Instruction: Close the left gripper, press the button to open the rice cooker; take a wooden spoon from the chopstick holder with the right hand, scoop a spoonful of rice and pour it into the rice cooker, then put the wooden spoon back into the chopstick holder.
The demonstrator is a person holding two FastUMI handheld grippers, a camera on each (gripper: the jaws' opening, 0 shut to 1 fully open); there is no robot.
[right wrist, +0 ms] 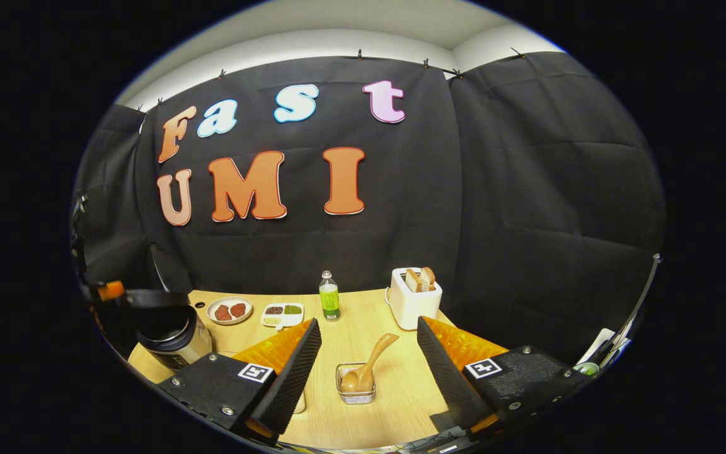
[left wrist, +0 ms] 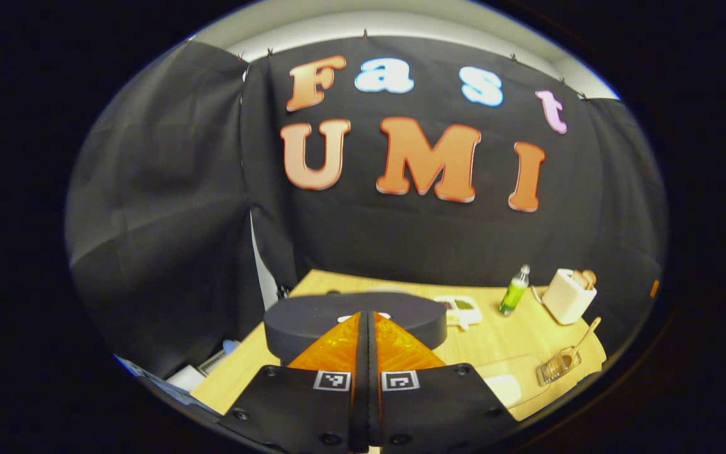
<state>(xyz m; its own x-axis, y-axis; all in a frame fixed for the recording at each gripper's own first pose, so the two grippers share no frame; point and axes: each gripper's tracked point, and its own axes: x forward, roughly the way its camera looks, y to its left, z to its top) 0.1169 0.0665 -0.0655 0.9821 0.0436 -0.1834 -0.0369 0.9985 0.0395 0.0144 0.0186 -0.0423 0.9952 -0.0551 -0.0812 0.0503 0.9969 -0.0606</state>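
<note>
In wire basket (right wrist: 355, 383), rounded wooden spoon (right wrist: 369, 367)

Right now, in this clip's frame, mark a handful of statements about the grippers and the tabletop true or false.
1. The left gripper has its fingers closed together. True.
2. The right gripper is shut on the brown wooden spoon. False: its fingers stand wide apart and the spoon rests in the clear wire-rimmed chopstick holder.
3. The white toaster holds bread slices. True.
4. The small bottle of green liquid lies on its side. False: it stands upright.
5. The dark round rice cooker sits just ahead of the left gripper. True.
</note>
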